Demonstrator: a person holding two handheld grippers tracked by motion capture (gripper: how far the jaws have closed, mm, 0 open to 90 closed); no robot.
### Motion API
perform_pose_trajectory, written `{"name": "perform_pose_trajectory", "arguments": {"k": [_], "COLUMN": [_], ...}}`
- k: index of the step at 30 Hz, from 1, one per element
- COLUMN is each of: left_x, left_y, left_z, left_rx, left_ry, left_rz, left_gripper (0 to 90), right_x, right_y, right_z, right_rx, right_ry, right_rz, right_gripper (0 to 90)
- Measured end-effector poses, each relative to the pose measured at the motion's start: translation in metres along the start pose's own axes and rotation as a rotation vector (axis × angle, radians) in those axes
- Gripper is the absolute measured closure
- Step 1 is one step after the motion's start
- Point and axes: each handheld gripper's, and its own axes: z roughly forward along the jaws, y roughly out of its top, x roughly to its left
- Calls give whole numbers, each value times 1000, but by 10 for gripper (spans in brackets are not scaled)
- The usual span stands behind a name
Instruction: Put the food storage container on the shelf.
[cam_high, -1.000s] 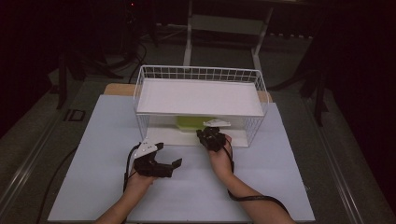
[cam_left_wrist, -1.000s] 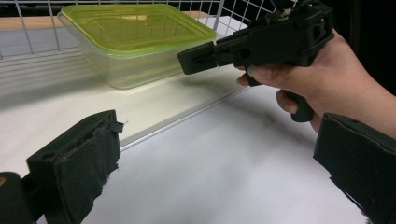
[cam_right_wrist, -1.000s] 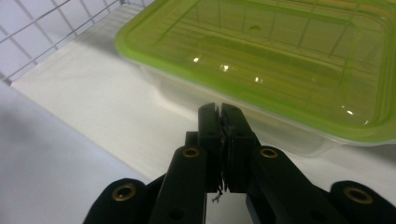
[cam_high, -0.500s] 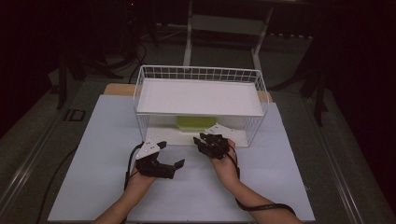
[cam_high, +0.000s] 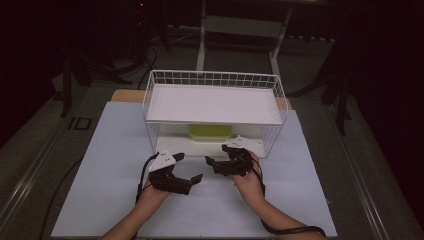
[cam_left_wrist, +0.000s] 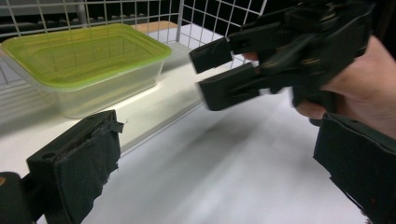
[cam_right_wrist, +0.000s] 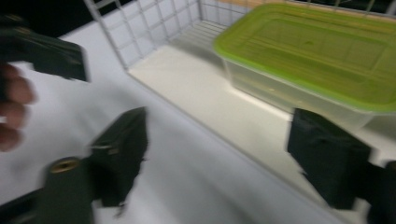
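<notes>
**Right gripper backs out, box left on the lower shelf**

Pulling away from the rack, the right gripper (cam_high: 216, 165) now sits on the white sheet in front of it, where a second ago it was up at the rack's open front beside the box. Its jaws are spread wide and hold nothing; the right gripper view shows bare table between them.

The box with the green lid (cam_high: 210, 132) rests on the lower shelf (cam_high: 172, 145) of the wire rack (cam_high: 215, 79), under the upper shelf (cam_high: 215, 104) and well inside the front edge. In the left gripper view the box (cam_left_wrist: 84, 65) stands flat, lid on, with neither gripper touching it.

The left gripper (cam_high: 189, 172) has shifted only slightly over the last second. It lies on the sheet, jaws also spread and empty, pointing toward the right gripper (cam_left_wrist: 229, 70), which is near but apart.

Judging by this, the placing looks done: the box is released and seated, and both hands are clear of the rack. What remains, if anything, is moving the hands back.
</notes>
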Motion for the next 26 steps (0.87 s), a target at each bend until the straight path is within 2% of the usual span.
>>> {"name": "perform_pose_trajectory", "arguments": {"k": [3,7,9,16,21,26], "left_x": [-2,-5,-6,-4,-2,-2], "left_y": [2,5,4,-5,-11,-16], "left_z": [-3,-11,-16,-26,-25,-21], "left_rx": [3,-17,-12,-14,-14,0], "left_ry": [-4,-21,-20,-13,-21,-26], "left_rz": [6,6,12,-8,-18,-11], "left_gripper": [11,11,11,11,11,11], "right_x": [4,3,2,-3,-6,-11], "right_y": [-2,-5,-7,-21,-33,-40], "right_z": [-8,-18,-24,-43,-45,-42], "right_rx": [1,4,5,6,29,30], "right_ry": [10,27,27,25,18,19], "right_rz": [-21,-13,-17,1,-18,-4], "right_gripper": [176,177,178,178,178,179]}}
